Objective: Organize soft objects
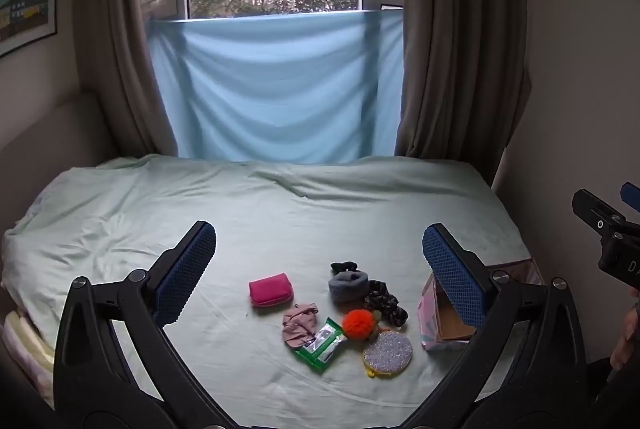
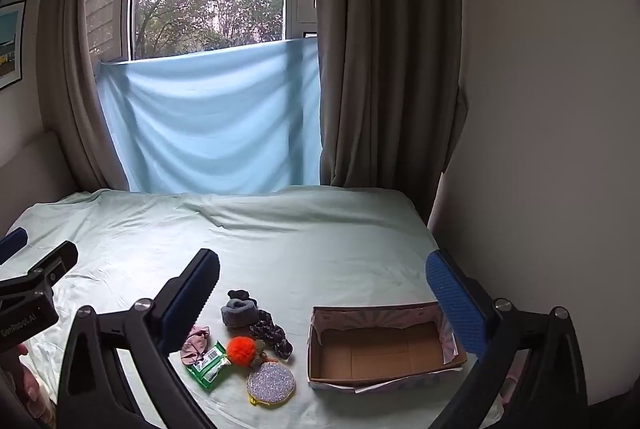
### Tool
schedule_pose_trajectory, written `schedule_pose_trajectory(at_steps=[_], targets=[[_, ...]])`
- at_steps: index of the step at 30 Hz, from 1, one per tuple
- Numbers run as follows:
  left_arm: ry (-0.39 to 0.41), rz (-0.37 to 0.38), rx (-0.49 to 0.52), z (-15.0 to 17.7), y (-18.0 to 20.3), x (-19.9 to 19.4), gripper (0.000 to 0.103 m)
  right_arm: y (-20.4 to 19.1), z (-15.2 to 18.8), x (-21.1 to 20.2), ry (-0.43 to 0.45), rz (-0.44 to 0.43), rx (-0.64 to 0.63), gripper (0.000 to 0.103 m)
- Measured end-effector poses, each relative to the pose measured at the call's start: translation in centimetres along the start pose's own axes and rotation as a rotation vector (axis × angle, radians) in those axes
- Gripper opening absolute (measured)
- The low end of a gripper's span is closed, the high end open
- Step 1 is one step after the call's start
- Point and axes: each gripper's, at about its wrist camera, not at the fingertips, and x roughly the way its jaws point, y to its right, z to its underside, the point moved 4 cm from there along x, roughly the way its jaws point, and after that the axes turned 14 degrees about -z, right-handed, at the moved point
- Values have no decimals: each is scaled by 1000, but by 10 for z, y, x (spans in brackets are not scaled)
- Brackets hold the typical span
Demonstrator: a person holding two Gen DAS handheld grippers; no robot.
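A small pile lies on the pale green bed sheet (image 1: 280, 213): a pink pouch (image 1: 270, 289), a grey rolled sock (image 1: 349, 285), a dark patterned scrunchie (image 1: 386, 303), a pink scrunchie (image 1: 298, 323), an orange pompom (image 1: 359, 323), a green tissue pack (image 1: 320, 344) and a round glitter mirror (image 1: 387, 353). An open cardboard box (image 2: 384, 349) stands right of the pile. My left gripper (image 1: 319, 253) is open and empty above the pile. My right gripper (image 2: 323, 281) is open and empty, between the pile and the box.
A blue cloth (image 1: 276, 85) hangs under the window between brown curtains (image 1: 452, 41). A wall (image 2: 540, 109) runs along the bed's right side. A headboard (image 1: 48, 133) stands at the left. The far half of the bed holds only sheet.
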Motion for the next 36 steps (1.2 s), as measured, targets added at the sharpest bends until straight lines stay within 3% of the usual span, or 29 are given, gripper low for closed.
schedule_pose_trajectory(at_steps=[36], targets=[[7,9,2,-2,4,-3,103,1,4,1,18,3,0,103]])
